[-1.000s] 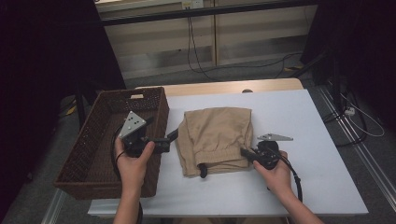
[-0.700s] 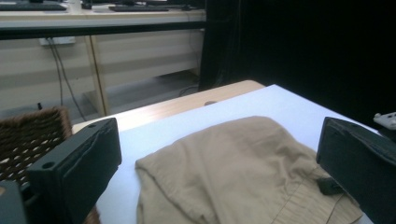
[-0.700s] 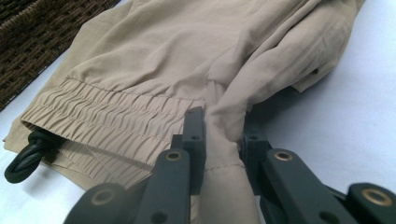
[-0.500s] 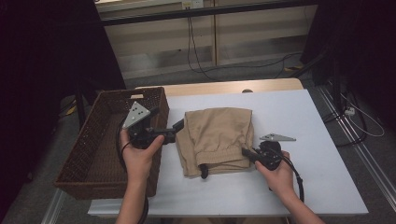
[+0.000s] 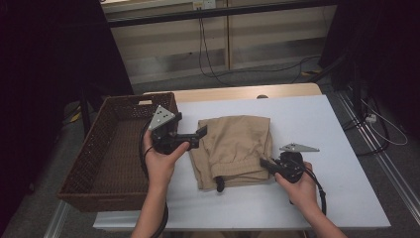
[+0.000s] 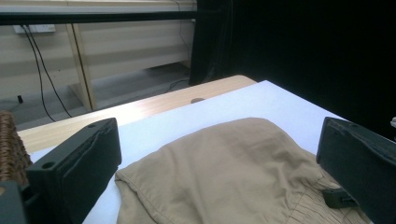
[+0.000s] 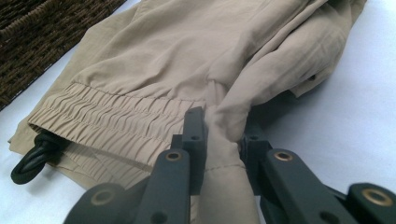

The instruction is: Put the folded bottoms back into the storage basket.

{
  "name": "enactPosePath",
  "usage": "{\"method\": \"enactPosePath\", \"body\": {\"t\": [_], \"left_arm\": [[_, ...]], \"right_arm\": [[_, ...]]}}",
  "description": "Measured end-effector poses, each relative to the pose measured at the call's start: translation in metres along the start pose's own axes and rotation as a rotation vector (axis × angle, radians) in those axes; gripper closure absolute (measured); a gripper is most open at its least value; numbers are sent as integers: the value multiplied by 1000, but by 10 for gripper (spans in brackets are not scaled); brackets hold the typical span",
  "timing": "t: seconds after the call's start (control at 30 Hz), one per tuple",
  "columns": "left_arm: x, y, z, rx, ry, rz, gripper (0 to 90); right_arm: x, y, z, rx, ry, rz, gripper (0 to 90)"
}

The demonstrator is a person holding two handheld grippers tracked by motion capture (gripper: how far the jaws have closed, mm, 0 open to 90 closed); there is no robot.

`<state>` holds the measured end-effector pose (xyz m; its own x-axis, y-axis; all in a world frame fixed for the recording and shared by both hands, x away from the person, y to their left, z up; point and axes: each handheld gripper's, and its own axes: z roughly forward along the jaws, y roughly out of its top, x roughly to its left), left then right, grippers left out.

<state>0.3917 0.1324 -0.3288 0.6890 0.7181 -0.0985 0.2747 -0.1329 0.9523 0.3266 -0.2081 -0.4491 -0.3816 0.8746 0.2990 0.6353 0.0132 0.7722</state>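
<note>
High view, near to far. At 5 o'clock, the right tool point(image 5: 266, 164), held in a hand, is clamped on a fold of cloth at the near right edge of the folded khaki trousers point(image 5: 233, 148); the right gripper view shows the fabric pinched between both jaws. The trousers lie on the white counter point(image 5: 322, 119) at centre, elastic waistband nearest, with a black drawcord end point(image 5: 220, 186) at 6 o'clock. At 9 o'clock, the left tool point(image 5: 202, 135) hovers at the trousers' left edge, its jaws spread wide with nothing between them. Further left, the brown wicker basket point(image 5: 99, 134) holds nothing visible; its near right corner is hidden by the hand.
</note>
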Motion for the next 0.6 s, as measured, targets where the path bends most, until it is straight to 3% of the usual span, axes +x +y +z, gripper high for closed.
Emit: {"method": "enactPosePath", "body": {"t": [0.37, 0.6], "left_arm": [[-1, -7, 23, 15, -15, -19, 0], [1, -13, 35, 35, 12, -26, 0]], "right_arm": [[0, -2, -2, 1, 5, -1, 776], [0, -2, -4, 1, 4, -16, 776]]}}
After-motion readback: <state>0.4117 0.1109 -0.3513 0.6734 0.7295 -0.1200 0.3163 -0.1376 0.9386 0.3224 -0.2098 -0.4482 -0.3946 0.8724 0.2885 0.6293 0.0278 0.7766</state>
